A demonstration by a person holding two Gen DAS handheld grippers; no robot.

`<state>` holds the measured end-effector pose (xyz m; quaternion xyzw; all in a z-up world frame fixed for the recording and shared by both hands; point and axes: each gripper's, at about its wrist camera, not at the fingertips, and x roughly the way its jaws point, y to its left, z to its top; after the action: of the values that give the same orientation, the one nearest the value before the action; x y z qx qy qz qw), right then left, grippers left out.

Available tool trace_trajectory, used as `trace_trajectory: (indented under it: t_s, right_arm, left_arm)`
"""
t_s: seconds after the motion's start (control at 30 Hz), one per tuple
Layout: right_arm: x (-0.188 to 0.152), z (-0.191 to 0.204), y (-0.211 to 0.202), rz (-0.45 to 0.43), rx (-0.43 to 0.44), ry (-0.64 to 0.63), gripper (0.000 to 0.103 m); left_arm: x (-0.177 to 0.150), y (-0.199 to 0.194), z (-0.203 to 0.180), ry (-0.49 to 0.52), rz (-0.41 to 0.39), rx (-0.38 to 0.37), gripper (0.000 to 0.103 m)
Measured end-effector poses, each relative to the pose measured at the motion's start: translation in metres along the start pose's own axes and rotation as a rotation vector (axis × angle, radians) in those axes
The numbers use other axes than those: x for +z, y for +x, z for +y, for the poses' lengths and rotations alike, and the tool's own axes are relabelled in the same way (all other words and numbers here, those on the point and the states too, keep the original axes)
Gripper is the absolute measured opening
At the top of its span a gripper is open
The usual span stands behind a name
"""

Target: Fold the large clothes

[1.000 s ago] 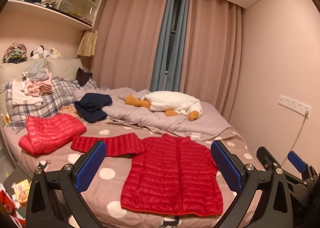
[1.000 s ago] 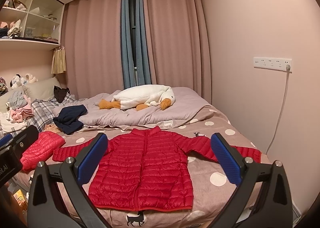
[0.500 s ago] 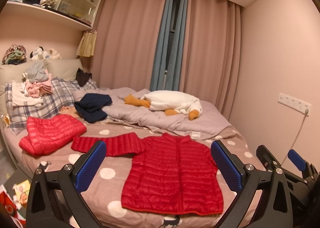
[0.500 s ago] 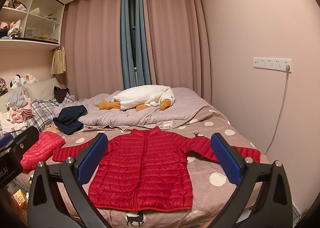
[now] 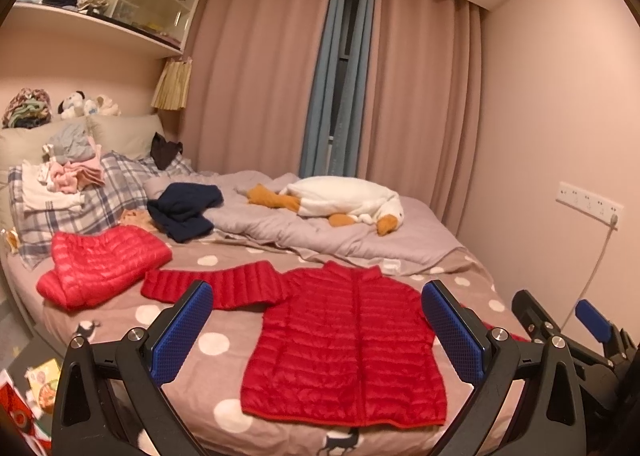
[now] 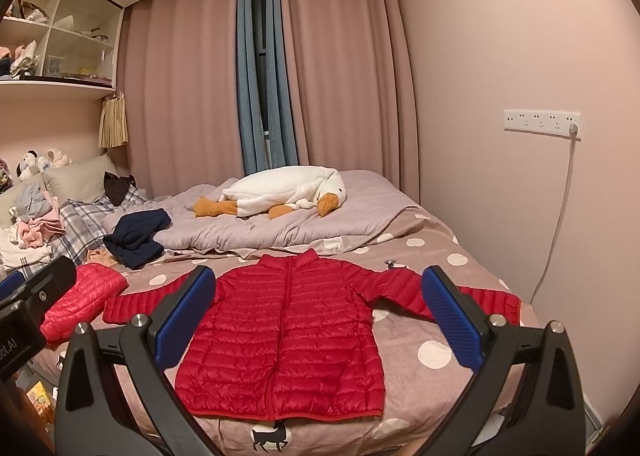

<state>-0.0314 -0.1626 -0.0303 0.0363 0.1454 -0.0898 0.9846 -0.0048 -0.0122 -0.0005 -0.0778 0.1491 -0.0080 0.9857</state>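
Note:
A red quilted puffer jacket (image 5: 348, 344) lies flat, front up and zipped, on the near part of the bed, sleeves spread to both sides; it also shows in the right wrist view (image 6: 284, 332). My left gripper (image 5: 316, 328) is open and empty, held in the air in front of the bed's near edge. My right gripper (image 6: 316, 324) is open and empty too, at about the same distance; it shows at the right of the left wrist view (image 5: 576, 328).
A folded red jacket (image 5: 100, 264) lies at the left. A dark navy garment (image 5: 182, 208), a plush goose (image 5: 340, 202), a grey duvet (image 5: 344, 236) and stacked clothes (image 5: 64, 176) sit farther back. A wall with sockets (image 6: 540, 120) bounds the right.
Both grippers stay open and empty. The left wrist view has shifted very slightly; the jacket has not moved.

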Motion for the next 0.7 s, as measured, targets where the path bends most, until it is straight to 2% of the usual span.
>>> trace_trajectory:
  t_s: [0.7]
  right_arm:
    - [0.0001,0.0039,0.0036,0.009,0.005,-0.006,0.103]
  left_arm:
    - [-0.0031,0.0019,-0.0024,0.015,0.009,-0.013,0.103]
